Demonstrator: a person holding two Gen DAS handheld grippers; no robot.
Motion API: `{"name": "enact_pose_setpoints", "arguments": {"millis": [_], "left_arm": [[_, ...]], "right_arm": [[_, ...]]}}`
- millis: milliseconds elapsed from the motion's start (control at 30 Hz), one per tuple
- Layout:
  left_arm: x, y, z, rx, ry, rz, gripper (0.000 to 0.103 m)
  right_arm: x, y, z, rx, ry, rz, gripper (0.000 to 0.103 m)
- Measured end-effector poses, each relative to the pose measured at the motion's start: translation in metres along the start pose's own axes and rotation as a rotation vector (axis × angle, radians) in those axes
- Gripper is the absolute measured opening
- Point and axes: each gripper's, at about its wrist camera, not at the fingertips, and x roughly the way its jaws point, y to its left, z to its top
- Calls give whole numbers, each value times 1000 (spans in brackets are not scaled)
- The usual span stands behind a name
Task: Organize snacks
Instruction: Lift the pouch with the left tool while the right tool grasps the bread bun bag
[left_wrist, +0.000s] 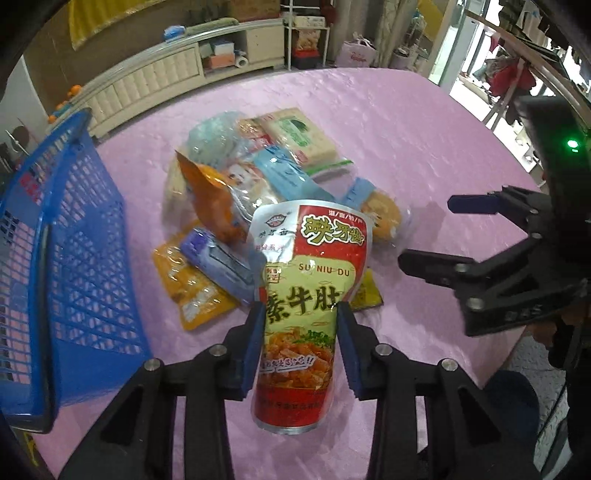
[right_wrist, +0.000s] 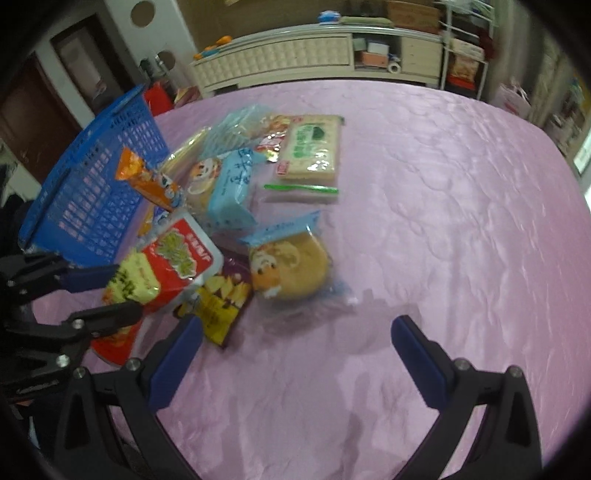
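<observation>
Red-and-yellow snack pouch (left_wrist: 299, 295) upright, raised above mixed snack pile (left_wrist: 258, 177); blue mesh basket (left_wrist: 74, 236) beside pile

The left claw (left_wrist: 301, 332) clamps a red-and-yellow snack pouch (left_wrist: 303, 291) above the pink counter (left_wrist: 406, 140), with the snack pile (left_wrist: 258, 184) behind it, a blue basket (left_wrist: 70, 258) at left, and the right claw (left_wrist: 436, 232) gaping at right.
</observation>
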Motion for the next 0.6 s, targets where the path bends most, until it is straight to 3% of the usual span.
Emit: {"name": "enact_pose_setpoints", "arguments": {"millis": [200,333,433,600], "left_arm": [[-6,2,6,-19,-12,19,36],[-3,0,13,-13,-18,17,36],[2,-1,15,-21,-21,12,36],[-2,-7,11,-13,-33,29,36]], "right_arm": [[25,-3,20,-32,29,-35,97],[42,2,23,-74,72,-7,76],[42,7,20,-89,48,1,63],[26,8,2,-66,38,-18,58]]}}
